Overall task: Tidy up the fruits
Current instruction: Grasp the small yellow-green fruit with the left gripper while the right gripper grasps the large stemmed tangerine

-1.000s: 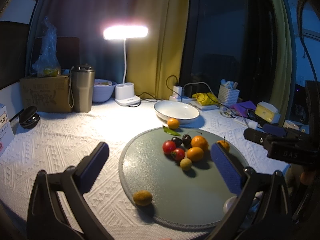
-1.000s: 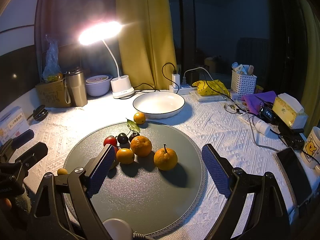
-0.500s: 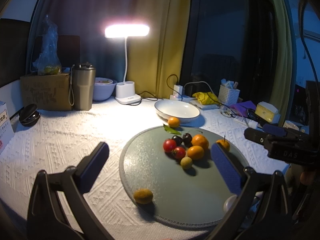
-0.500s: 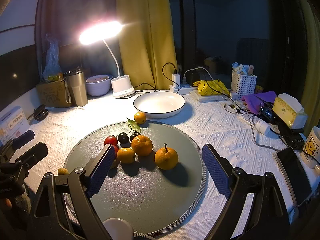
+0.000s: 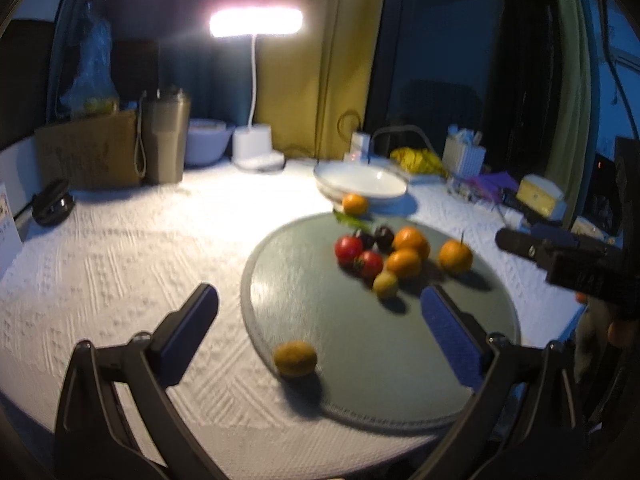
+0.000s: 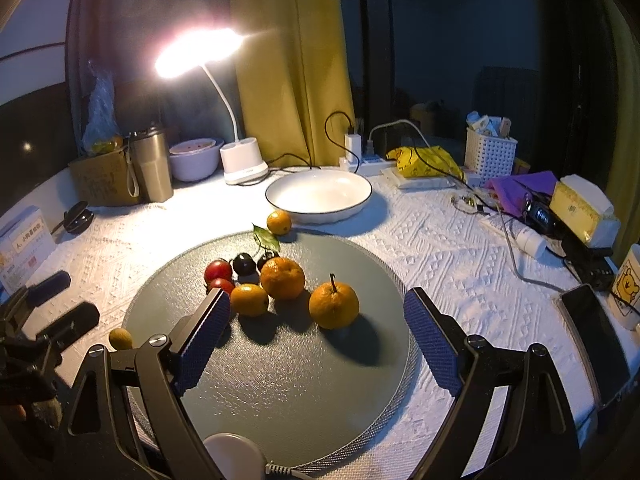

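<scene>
A round grey mat [image 6: 288, 380] [image 5: 360, 352] holds oranges [image 6: 334, 306] [image 6: 282, 278] [image 6: 249, 299], red tomatoes [image 6: 218, 271] [image 5: 349, 249], dark cherries [image 6: 244, 264] and a yellow-green fruit [image 5: 386, 285]. A small yellow-brown fruit [image 5: 295, 358] [image 6: 120, 339] lies at the mat's near-left edge. A small orange [image 6: 279, 222] [image 5: 355, 204] lies beside the empty white bowl [image 6: 319, 196] [image 5: 362, 184]. My left gripper [image 5: 320, 320] is open and empty above the mat's left edge. My right gripper [image 6: 316, 332] is open and empty, just short of the stemmed orange.
A lit desk lamp [image 6: 240, 164], steel tumbler [image 6: 151, 168], cardboard box [image 6: 104, 178] and pink bowl [image 6: 194, 158] stand at the back left. Cables, a power strip [image 6: 360, 160], basket [image 6: 491, 154], tissue pack [image 6: 584, 212], phone [image 6: 596, 332] and mug [image 6: 630, 288] crowd the right.
The left gripper's view has shifted slightly and blurred, with the mat and fruits a little nearer. The right gripper has barely moved. No fruit has moved.
</scene>
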